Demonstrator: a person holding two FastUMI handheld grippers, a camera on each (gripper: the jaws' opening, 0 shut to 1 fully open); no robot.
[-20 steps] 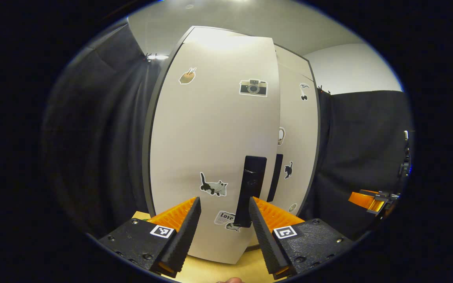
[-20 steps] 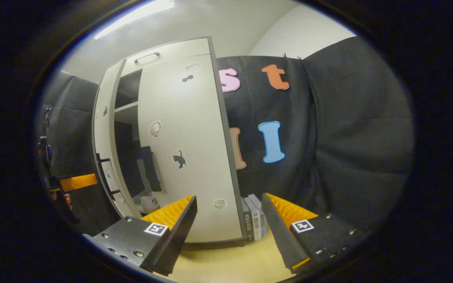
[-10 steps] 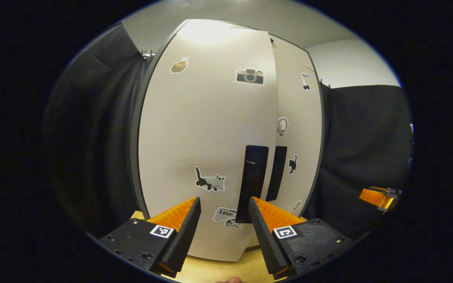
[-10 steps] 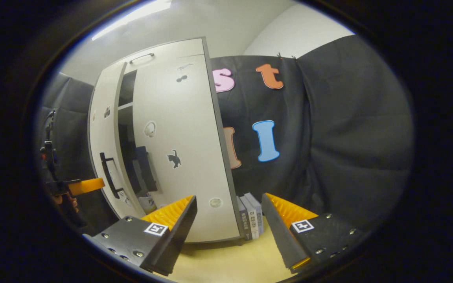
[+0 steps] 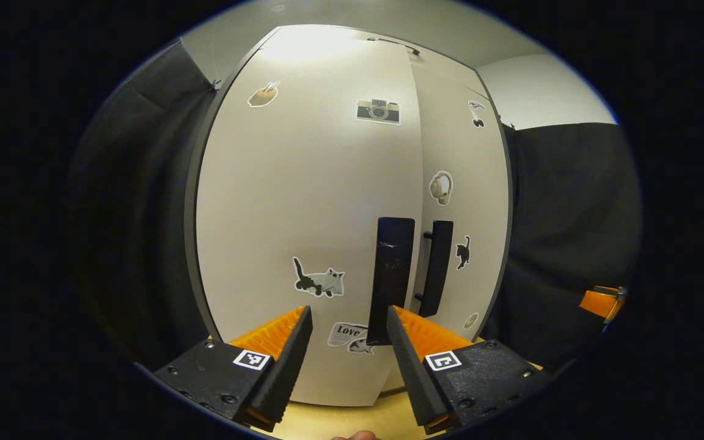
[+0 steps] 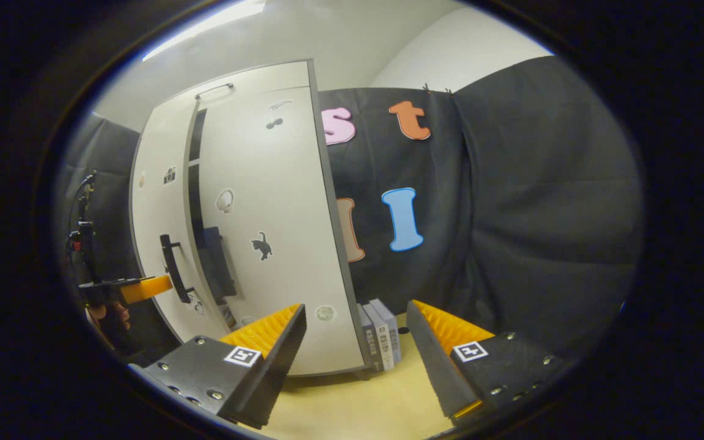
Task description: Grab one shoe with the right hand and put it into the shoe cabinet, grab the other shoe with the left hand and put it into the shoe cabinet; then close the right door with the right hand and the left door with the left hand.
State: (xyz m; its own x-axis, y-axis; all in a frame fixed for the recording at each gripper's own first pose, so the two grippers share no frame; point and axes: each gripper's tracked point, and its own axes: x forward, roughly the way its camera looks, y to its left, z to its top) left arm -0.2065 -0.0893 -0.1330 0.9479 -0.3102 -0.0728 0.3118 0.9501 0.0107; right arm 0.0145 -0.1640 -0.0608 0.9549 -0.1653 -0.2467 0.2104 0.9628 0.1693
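1. Our left gripper (image 5: 347,342) sits low centre in the left gripper view, fingers apart with nothing between them, pointed straight at the left door (image 5: 303,201).

2. Just past the fingertips, the left door's black handle (image 5: 392,278) stands upright at centre frame, with a cat sticker (image 5: 319,282) to its left. The right-hand finger looks very near the handle's foot; we can't tell whether it touches.

3. Here's the change: over the last second the left door has swung in. A second ago it stood clearly proud of the right door; now the two handles sit almost side by side, the right door's handle (image 5: 436,267) just beyond.

4. Over in the right gripper view, our right gripper (image 6: 355,342) hangs low centre, fingers spread and empty, off the right door (image 6: 266,232), which looks shut already.

5. At the left of that frame, the dark gap between the doors has narrowed to a slim vertical strip (image 6: 195,183). The left gripper (image 6: 144,287) shows there beside the handle, a hand behind it.

6. The shoes: a white one was visible low in the opening a second ago; now the doors hide the inside, so we judge both are in the shoe cabinet (image 6: 248,79).

7. What it means: we reckon we're on the final step, and a last short push should seat the left door flush.

8. Books (image 6: 378,336) stand on the pale floor beside the cabinet's right flank.
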